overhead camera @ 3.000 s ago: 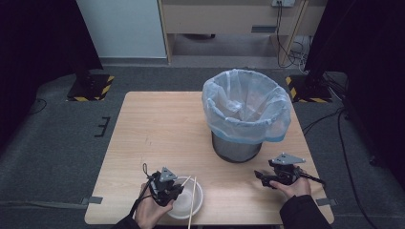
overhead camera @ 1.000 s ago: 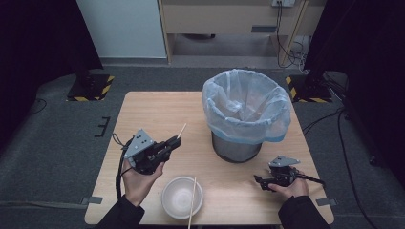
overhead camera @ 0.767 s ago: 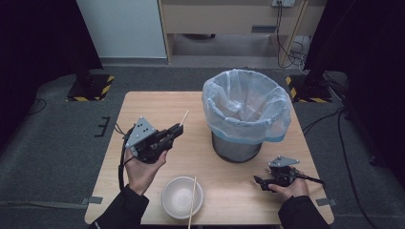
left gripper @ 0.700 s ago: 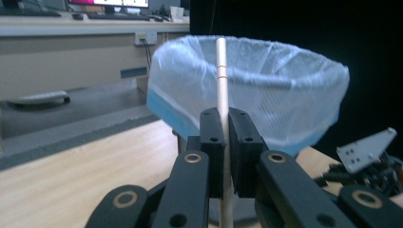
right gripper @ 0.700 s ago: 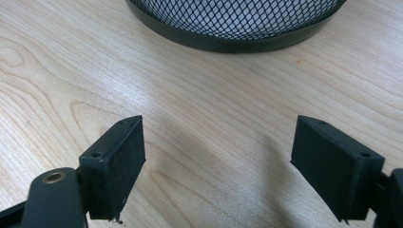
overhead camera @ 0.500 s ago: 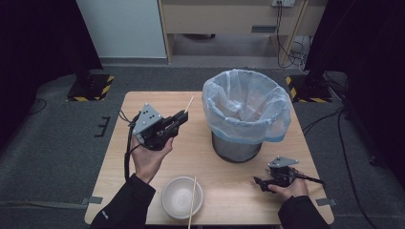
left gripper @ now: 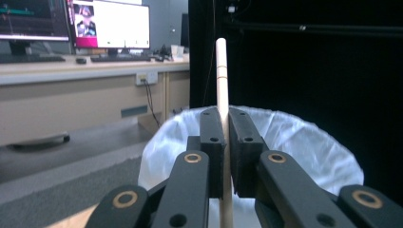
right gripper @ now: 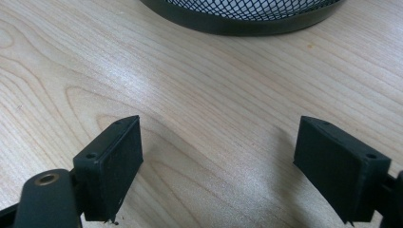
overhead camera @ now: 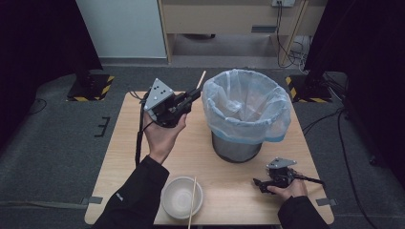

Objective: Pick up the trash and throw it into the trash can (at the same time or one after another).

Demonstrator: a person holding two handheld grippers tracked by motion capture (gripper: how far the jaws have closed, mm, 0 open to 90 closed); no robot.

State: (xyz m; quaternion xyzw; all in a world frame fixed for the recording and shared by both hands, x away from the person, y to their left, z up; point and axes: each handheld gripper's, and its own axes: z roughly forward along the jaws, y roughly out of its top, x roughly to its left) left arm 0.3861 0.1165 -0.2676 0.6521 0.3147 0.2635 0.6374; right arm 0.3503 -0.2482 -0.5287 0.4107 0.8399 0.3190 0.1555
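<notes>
My left gripper (overhead camera: pixel 192 96) is raised above the table and shut on a pale wooden chopstick (overhead camera: pixel 201 79), whose tip points up and away beside the left rim of the bin (overhead camera: pixel 246 112). In the left gripper view the chopstick (left gripper: pixel 221 71) stands upright between the closed jaws of that gripper (left gripper: pixel 224 126), with the bin's white-blue liner (left gripper: pixel 294 142) just behind. A second chopstick (overhead camera: pixel 192 202) lies across a white bowl (overhead camera: pixel 177 198) at the table's front edge. My right gripper (overhead camera: pixel 261 183) rests low at the front right, open, with bare wood between its pads (right gripper: pixel 114 161).
The wooden table (overhead camera: pixel 191 152) stands on grey carpet. The bin's mesh base (right gripper: pixel 247 14) lies just ahead of the right gripper. A cabinet and cables (overhead camera: pixel 286 28) are behind the table. Monitors on a desk (left gripper: pixel 109 23) show far off.
My left gripper has lifted the chopstick from near the bowl and carried it up and away, to the bin's left rim. The right gripper has stayed put.
</notes>
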